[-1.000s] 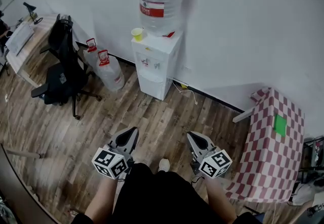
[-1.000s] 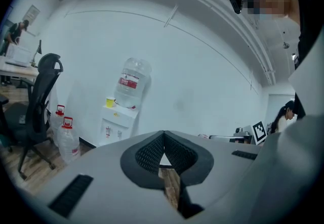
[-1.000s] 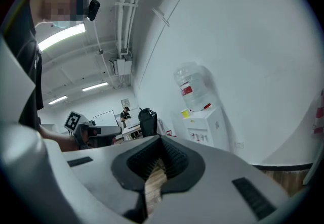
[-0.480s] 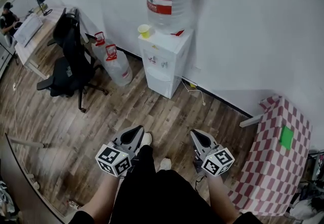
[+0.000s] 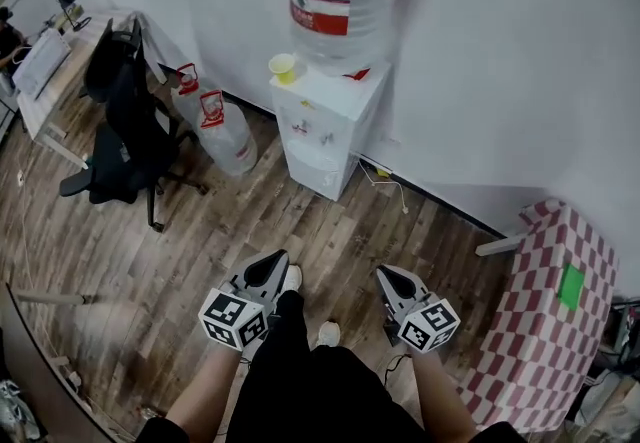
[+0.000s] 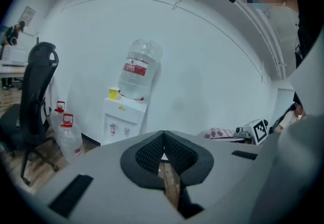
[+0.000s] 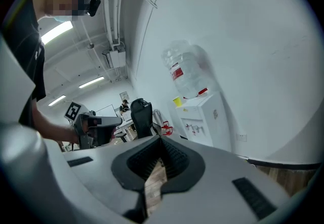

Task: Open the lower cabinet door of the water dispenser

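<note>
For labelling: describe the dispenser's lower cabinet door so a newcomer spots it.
Against the white wall stands a white water dispenser topped by an upturned bottle. Its lower cabinet door is the plain front panel under the taps, nearest the floor.

Left gripper (image 5: 262,273) jaws together, empty; right gripper (image 5: 393,281) same; both held low, pointing forward.
</note>
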`<state>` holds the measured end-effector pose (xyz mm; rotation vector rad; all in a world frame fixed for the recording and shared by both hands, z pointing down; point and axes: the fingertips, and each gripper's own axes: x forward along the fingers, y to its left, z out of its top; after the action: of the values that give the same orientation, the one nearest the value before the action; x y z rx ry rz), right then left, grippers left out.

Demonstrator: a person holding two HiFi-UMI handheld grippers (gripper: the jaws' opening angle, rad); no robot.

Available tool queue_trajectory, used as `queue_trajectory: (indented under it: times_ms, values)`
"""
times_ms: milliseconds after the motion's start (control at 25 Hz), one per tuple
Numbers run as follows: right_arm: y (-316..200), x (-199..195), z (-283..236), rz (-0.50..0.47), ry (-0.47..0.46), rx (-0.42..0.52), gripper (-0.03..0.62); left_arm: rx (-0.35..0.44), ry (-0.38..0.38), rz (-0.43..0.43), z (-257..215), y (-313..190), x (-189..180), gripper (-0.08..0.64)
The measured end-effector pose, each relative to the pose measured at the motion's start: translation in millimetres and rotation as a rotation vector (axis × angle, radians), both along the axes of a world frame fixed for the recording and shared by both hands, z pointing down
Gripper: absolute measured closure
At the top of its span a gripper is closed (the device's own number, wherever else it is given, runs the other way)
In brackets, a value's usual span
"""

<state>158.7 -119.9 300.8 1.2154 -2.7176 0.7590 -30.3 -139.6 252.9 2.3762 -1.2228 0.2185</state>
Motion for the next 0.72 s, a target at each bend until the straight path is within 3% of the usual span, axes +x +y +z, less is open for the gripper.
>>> queue_trajectory:
  times_ms: [280, 720]
  values:
    - [-72.8, -13.6, 41.2, 0.022, 0.071, -0.048, 0.569, -0.043, -0.012, 0.047, 42.7, -78.5, -7.0, 0.546]
    - [-171.9, -22.3, 131.9, 0.073, 0.112, -0.042, 0.569, -0.026, -0.041, 0.098, 142.0, -176.9, -8.5, 0.546]
